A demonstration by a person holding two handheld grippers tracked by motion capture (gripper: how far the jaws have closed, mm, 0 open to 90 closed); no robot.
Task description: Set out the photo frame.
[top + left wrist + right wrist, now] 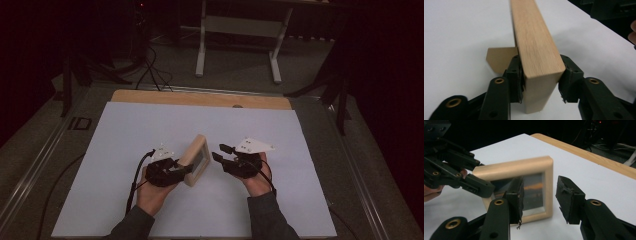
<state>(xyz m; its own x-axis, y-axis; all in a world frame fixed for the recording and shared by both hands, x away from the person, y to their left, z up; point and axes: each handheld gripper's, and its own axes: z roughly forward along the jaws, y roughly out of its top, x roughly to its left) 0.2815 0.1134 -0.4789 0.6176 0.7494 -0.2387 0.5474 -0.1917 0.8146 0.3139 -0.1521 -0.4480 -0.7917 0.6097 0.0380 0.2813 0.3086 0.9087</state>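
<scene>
A light wooden picture frame [194, 161] stands upright on the white sheet [125, 150], mid-table. My left gripper [182, 167] is shut on its near end. In the left gripper view both pads press the sides of the frame [536, 45], and a brown cardboard stand [500, 58] sticks out behind it on the left. My right gripper [219, 152] hovers just right of the frame, open. In the right gripper view its jaws [540, 195] stand apart in front of the frame's glass face [534, 187] with nothing between them, and the left gripper [474, 183] holds the frame's left edge.
The sheet covers a wooden tabletop whose far edge [200, 98] shows as a tan strip. Beyond it stand white desk legs [237, 25], cables [152, 65] on the floor and dark stands at both sides. Bare sheet lies all around the frame.
</scene>
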